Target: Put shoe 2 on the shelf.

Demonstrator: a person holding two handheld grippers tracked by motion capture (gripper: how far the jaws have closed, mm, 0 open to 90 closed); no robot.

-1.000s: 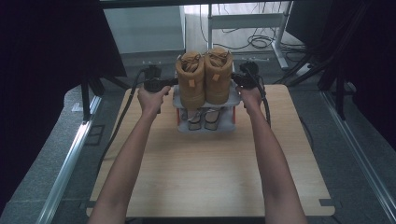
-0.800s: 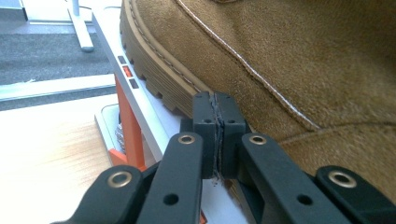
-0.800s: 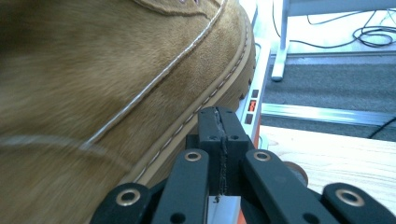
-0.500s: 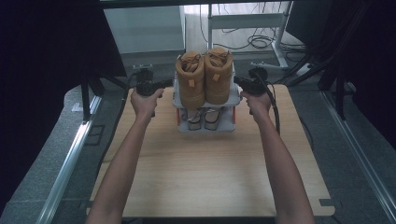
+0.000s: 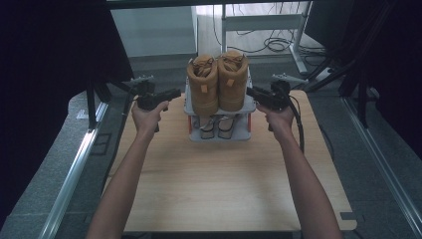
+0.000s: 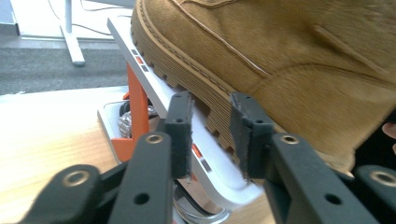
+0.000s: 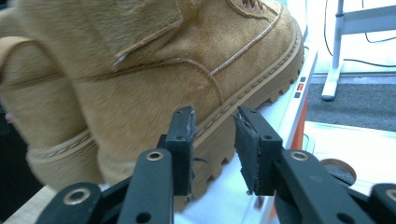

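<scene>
Tan suede lace-up boots (image 5: pixel 217 82) stand side by side on the top shelf of a small white two-tier shoe rack with orange posts (image 5: pixel 219 133), which sits toward the far middle of the pale wooden tabletop (image 5: pixel 219 184). On the lower shelf lies a pair of flat shoes (image 5: pixel 218 124), too small to make out in detail. From above, the left gripper (image 5: pixel 171 93) is held just off the rack's left edge and the right gripper (image 5: pixel 251 91) just off its right edge, each pointing inward at the top shelf, with a bare forearm running back toward the near edge of the table. In the left gripper view the black jaws stand apart, having just been opening; the white shelf edge (image 6: pixel 187 140) and the boot's ribbed sole (image 6: pixel 196 88) show through the gap, with the pads off them. In the right gripper view the jaws have likewise just been opening and stand parted, the other boot's lugged sole (image 7: pixel 261 79) and the shelf seen past them, nothing pressed between the pads. Beyond the table stands a white metal frame (image 5: pixel 263 22) with black cables (image 5: pixel 278 46) tangled on the floor beneath it, and dark curtains (image 5: pixel 54 74) close in both sides. A silvery rail (image 5: pixel 74 169) runs along the floor on the left, and nothing lies on the bare wood between the rack and the person.
</scene>
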